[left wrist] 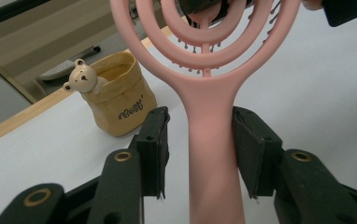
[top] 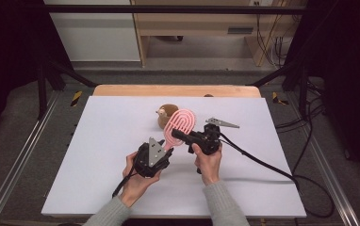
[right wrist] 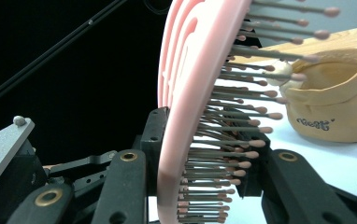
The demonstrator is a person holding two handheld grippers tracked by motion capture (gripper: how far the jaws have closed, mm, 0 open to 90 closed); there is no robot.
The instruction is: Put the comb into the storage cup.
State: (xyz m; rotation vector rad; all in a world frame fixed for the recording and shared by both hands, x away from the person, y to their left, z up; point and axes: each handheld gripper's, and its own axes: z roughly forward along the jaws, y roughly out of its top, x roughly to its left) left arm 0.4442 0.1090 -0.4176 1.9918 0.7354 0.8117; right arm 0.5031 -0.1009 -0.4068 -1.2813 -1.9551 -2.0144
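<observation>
Held above the middle of the desk [top: 98, 179]: pink hairbrush [top: 180, 126], tilted, head toward the far side, handle toward the person. Clamped on the head from both faces by the right gripper [top: 178, 136], one jaw flat against the smooth back, the other pressed into the bristles, as seen close up in the right gripper view, where the brush [right wrist: 181, 116] stands edge-on with bristle tips pointing right. Straddled at the handle by the left gripper [top: 166, 149], jaws spread to either side with a small gap on each flank, pads not pressing, as seen in the left gripper view, where the brush handle [left wrist: 211, 140] runs up between the two black jaws into the ringed head. Gripped from below by a hand in a grey sleeve each: left hand [top: 138, 181], right hand [top: 208, 162]. Standing just behind the brush head, on the desk: small tan pouch [top: 165, 117] with a little bear figure [left wrist: 82, 77] peeking over its rim and dark lettering on its front, upright and open at the top. Trailing from the right gripper across the desk toward the right edge: black cable [top: 263, 165].
</observation>
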